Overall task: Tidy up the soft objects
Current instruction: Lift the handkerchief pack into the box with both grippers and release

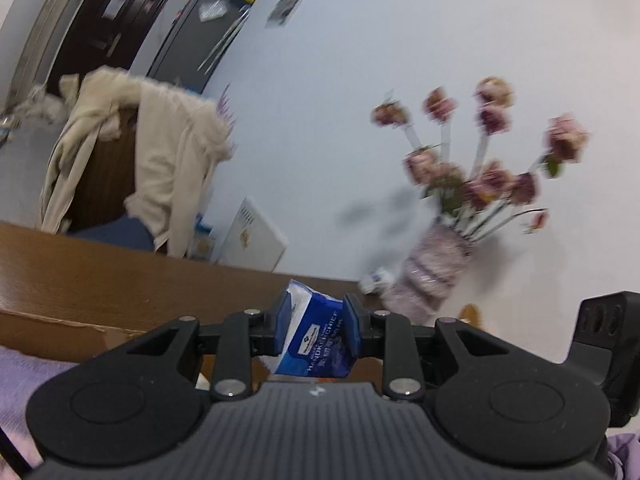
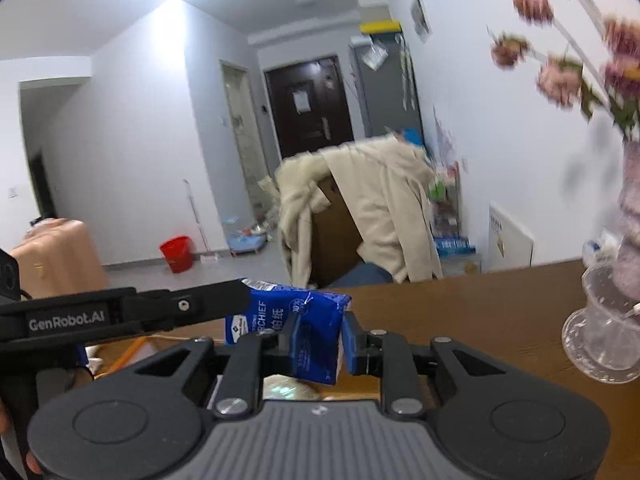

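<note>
Both tongs, left tongs [image 1: 317, 326] and right tongs [image 2: 320, 338], are clenching one tissue pack [image 2: 304, 320] between them, keeping it off the tabletop [image 2: 480, 312].

Blue tissue pack [image 1: 316, 334] pinched, tilted, above brown table [image 1: 120, 276].

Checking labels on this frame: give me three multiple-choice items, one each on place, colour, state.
1. Where does the vase of flowers stand?
A. on the brown table
B. on the floor
C. on a chair

2. What colour is the handkerchief pack?
A. red
B. blue
C. green

3. What is the state of the left gripper?
A. open, empty
B. out of view
C. shut on the pack

Key: 1 A, its base rests at the tabletop's far edge; 2 B, blue wrapper with white print; 3 C, both pads press its sides.
</note>
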Demonstrator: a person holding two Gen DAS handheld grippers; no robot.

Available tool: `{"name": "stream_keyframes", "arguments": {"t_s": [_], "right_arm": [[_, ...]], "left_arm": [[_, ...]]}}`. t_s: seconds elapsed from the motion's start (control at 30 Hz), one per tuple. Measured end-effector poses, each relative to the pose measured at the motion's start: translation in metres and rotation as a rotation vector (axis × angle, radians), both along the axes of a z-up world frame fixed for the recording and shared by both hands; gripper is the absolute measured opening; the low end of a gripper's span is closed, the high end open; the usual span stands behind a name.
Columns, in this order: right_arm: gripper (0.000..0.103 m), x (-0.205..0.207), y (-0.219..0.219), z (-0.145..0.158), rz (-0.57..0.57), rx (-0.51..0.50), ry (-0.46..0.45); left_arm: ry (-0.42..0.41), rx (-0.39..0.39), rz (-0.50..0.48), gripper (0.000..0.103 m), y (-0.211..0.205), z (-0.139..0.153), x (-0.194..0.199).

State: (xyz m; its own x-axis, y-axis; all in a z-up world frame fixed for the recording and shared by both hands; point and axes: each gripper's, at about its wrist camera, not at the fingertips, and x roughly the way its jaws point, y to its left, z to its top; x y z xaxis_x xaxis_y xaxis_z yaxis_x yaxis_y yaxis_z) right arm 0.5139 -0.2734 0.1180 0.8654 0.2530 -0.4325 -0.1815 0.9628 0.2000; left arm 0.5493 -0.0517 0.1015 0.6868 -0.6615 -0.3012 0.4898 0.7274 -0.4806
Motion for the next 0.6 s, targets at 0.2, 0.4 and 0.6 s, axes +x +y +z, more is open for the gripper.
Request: {"name": "stream_keyframes", "arguments": {"t_s": [0.2, 0.4, 0.6], "right_arm": [[0.021, 0.046, 0.016, -0.038, 0.027, -0.154, 0.106], [0.019, 0.048, 0.032, -0.047, 0.053, -0.266, 0.179], [0.02, 0.032, 0.039, -0.044, 0.086, -0.314, 0.246]], "left_arm": [[0.121, 0.16, 0.026, 0.028, -0.016, -0.037, 0.039], [0.14, 0.339, -0.014, 0.03, -0.031, -0.038, 0.04], [0.194, 0.386, -0.013, 0.037, -0.039, -0.053, 0.034]]}}
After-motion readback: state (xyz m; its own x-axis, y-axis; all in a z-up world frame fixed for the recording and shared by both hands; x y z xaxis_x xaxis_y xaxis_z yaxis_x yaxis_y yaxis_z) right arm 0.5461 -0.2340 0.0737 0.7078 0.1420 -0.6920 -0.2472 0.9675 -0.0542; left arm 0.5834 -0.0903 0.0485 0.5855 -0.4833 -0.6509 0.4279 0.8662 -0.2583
